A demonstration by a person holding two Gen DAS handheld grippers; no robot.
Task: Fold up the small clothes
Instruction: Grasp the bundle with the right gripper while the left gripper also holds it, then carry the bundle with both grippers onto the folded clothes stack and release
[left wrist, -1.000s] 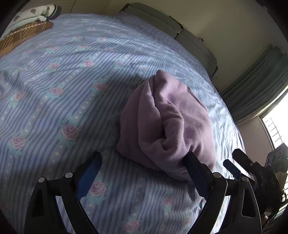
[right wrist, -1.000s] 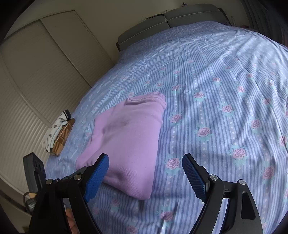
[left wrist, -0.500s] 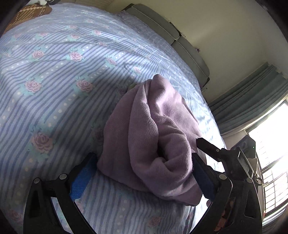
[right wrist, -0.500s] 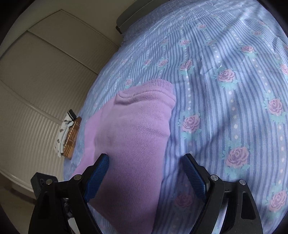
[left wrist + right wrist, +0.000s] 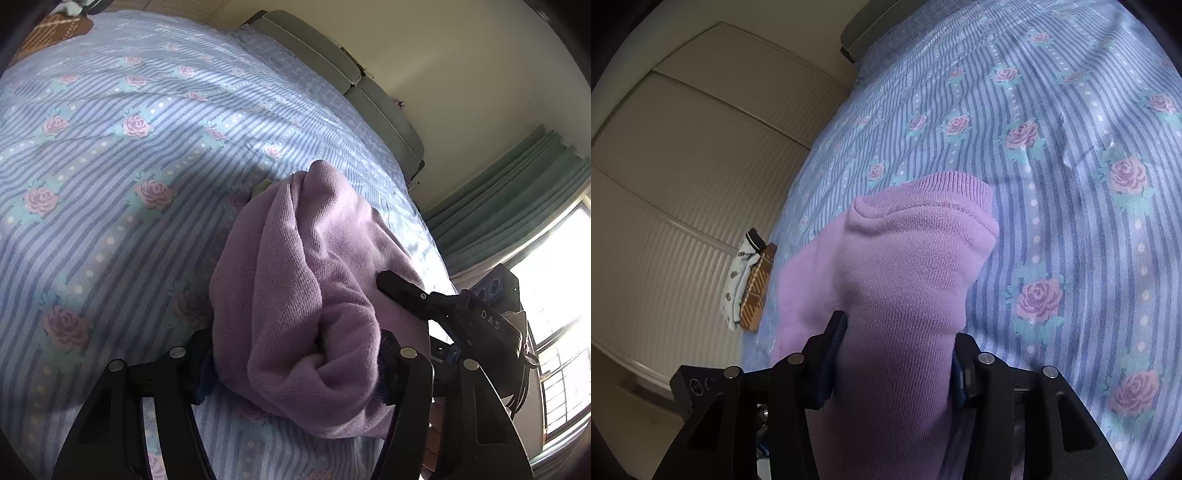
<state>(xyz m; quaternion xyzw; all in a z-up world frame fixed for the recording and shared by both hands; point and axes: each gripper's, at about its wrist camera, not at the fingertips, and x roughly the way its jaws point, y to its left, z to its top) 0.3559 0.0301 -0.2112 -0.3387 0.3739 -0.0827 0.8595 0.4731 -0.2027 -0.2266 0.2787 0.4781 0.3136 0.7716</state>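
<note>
floral bedsheet | lilac garment between both claws | left claw, right claw: just closed, clamped on it

Left gripper: jaws just closed in and now squeeze the purple sweater
Sweater: bunched up on the bed
Right gripper: at the sweater's right side
Window: bright, green curtain beside it

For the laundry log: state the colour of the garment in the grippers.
Light purple garment, plain; clearest in the right wrist view.
</note>
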